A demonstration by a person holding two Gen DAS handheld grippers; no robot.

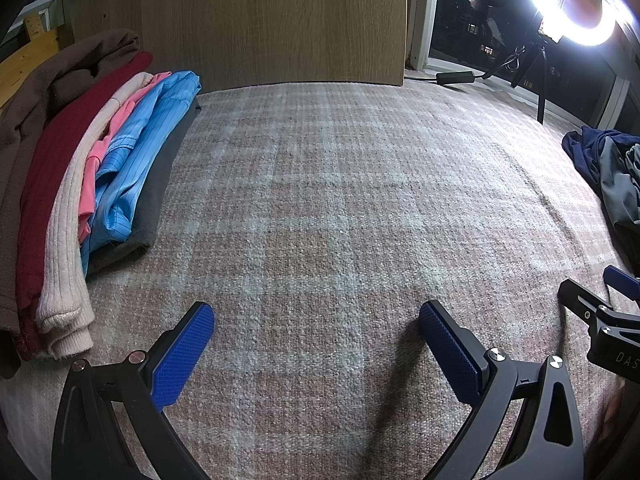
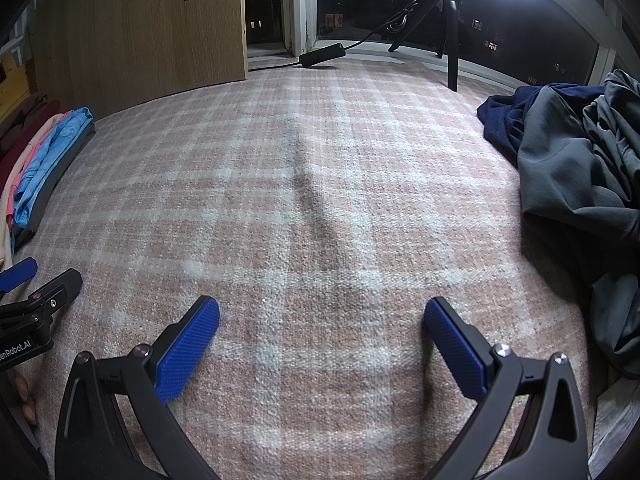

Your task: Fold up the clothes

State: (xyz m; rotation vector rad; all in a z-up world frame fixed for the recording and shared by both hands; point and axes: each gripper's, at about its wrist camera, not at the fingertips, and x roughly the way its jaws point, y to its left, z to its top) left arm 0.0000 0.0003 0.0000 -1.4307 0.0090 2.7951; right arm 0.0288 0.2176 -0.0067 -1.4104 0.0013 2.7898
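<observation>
A stack of folded clothes (image 1: 100,184) lies at the left on the plaid blanket (image 1: 320,200): brown, dark red, cream, pink, light blue and grey pieces. It also shows far left in the right wrist view (image 2: 40,168). A heap of unfolded clothes (image 2: 580,168), dark grey and navy, lies at the right; its edge shows in the left wrist view (image 1: 608,176). My left gripper (image 1: 316,316) is open and empty above the blanket. My right gripper (image 2: 322,314) is open and empty above the blanket, left of the heap.
A wooden panel (image 1: 272,20) stands at the back. A ring light (image 1: 576,4) on a tripod (image 2: 452,28) stands by the dark window, with a black cable box (image 2: 322,54) on the sill. Each gripper sees the other at its frame edge.
</observation>
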